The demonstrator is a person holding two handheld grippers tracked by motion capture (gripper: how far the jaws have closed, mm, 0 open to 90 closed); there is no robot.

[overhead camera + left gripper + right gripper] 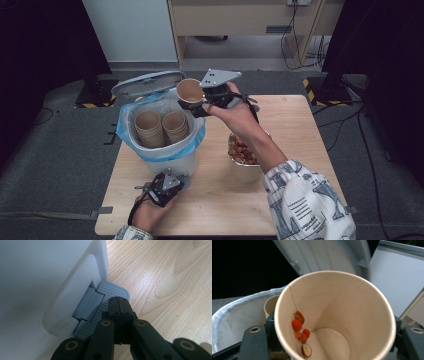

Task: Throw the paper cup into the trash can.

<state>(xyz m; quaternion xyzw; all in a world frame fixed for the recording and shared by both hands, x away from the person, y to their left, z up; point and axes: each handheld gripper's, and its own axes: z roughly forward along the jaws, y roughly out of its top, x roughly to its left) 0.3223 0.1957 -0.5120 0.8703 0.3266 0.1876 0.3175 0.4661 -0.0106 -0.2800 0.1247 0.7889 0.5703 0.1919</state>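
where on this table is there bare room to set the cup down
Free wood on the table lies right of the bowl of snacks, and along the near edge between the forearms. The left is crowded: bin, left hand-held gripper on its pedal.

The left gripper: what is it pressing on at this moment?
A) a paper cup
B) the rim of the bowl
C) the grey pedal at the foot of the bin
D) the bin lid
C: the left gripper, jaws closed, rests its tips on the ribbed grey pedal at the base of the white bin, whose lid stands open.
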